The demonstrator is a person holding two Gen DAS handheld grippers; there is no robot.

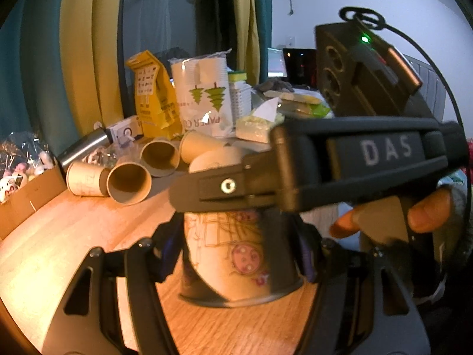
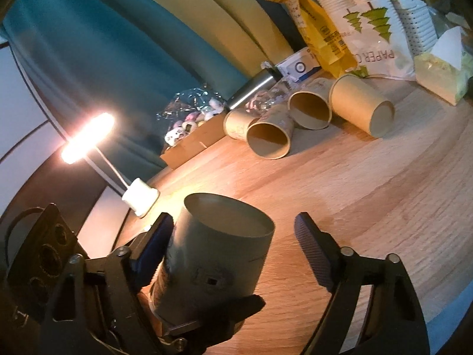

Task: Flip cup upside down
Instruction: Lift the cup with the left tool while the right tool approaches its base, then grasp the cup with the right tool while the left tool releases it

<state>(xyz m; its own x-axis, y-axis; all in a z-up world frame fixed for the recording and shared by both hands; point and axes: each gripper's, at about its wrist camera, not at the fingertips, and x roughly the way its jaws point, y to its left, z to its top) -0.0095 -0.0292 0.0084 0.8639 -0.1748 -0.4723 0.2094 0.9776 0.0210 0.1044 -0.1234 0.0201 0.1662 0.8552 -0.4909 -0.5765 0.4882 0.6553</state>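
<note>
Left wrist view: the cup (image 1: 236, 254) was seen standing on the wooden table (image 1: 74, 251), wide rim down and base up, between the fingers of the left gripper (image 1: 236, 254). Both pads were set close against its sides, though whether they pressed it could not be told. Across the top of the cup lay the right gripper (image 1: 224, 186), its body marked DAS, with a hand (image 1: 425, 213) behind it.

In the right wrist view the same cup (image 2: 218, 248) showed its recessed base uppermost. The right gripper (image 2: 236, 242) was spread wide: its left pad (image 2: 156, 245) lay at or beside the cup wall, while the other pad (image 2: 313, 251) stood apart from it, with bare table between.

Open wood was seen to the right of the cup and ahead of it. That room was bounded at the far side by four paper cups lying on their sides (image 2: 307, 109), with a paper-cup package (image 2: 366, 26), a yellow bag (image 2: 319, 29) and a tissue box (image 2: 440, 74) behind them. A lit lamp (image 2: 139, 198) stood near the table's left edge, just beyond the cup, and a cardboard box (image 2: 189, 145) sat further along that edge.
</note>
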